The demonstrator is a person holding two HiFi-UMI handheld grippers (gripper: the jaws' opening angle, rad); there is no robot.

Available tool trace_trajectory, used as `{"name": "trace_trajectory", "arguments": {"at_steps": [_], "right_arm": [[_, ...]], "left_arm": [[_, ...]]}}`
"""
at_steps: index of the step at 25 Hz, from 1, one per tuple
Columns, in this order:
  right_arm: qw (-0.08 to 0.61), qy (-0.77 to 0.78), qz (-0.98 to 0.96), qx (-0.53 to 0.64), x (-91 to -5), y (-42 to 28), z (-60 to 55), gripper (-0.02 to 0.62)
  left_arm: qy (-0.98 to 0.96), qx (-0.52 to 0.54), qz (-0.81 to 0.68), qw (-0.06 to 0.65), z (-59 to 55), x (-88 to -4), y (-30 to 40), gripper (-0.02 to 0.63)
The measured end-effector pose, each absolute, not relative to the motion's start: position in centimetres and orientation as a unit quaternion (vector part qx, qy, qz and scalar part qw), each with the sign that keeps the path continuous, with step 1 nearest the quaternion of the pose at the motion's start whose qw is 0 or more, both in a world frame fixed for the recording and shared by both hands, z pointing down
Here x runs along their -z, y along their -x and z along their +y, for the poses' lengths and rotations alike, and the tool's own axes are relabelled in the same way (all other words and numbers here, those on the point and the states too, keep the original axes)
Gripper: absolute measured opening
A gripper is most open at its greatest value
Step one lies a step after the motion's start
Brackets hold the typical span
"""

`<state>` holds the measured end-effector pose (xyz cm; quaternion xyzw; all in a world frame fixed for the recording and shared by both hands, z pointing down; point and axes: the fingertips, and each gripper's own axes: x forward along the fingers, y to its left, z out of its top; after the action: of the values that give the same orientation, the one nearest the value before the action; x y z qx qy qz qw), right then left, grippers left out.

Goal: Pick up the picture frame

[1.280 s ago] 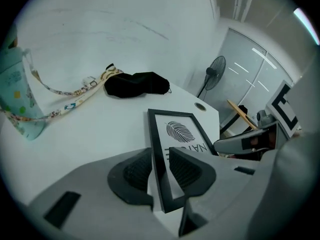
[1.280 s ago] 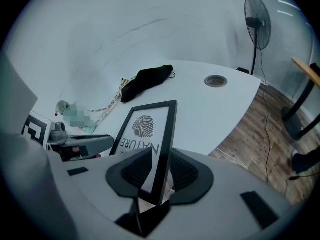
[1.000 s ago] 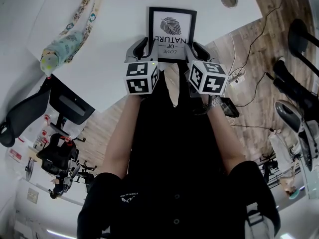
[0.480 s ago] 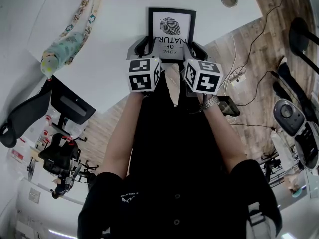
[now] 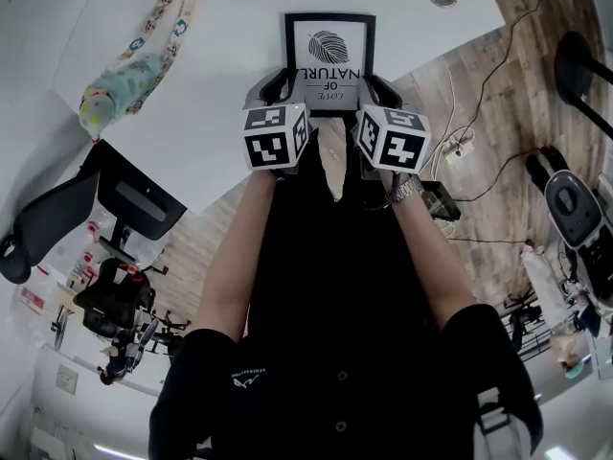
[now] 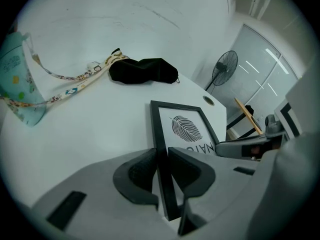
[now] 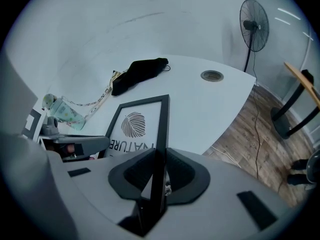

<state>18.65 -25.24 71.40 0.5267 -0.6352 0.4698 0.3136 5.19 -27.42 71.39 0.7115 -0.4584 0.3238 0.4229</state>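
Item under task: picture frame (image 5: 329, 60), black rails, leaf print, lying face-up on the white table (image 5: 220, 113), close to the near edge and directly ahead of the person.

L gripper (image 6: 161, 156) straddles the frame's left rail. Pads sit tight on either face of it, i.e. pinching. R gripper (image 7: 159, 159) is on the right rail. Its jaws have just been closing w/ the rail between them, and the pads now press on it.

Reason for the two-sided hold, in my judgement: the frame is flat and thin, so one pinch on one rail would let it swing. Gripping opposite rails at the near end should keep it level for the lift. Can't tell whether the near end is off the tbl yet.

Black cloth (image 6: 144, 70) and pale green pouch w/ lanyard (image 5: 115, 89) lie farther off, well apart from the frame. No obstruction.
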Motion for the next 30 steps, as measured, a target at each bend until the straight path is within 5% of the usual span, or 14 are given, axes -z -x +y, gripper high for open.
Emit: {"name": "trace_trajectory", "arguments": {"at_steps": [30], "right_arm": [[0.306, -0.520, -0.663, -0.443, -68.6, -12.8, -16.3, 0.067]], "left_arm": [[-0.717, -0.294, -0.484, 0.406, -17.7, -68.4, 0.8, 0.078]]}}
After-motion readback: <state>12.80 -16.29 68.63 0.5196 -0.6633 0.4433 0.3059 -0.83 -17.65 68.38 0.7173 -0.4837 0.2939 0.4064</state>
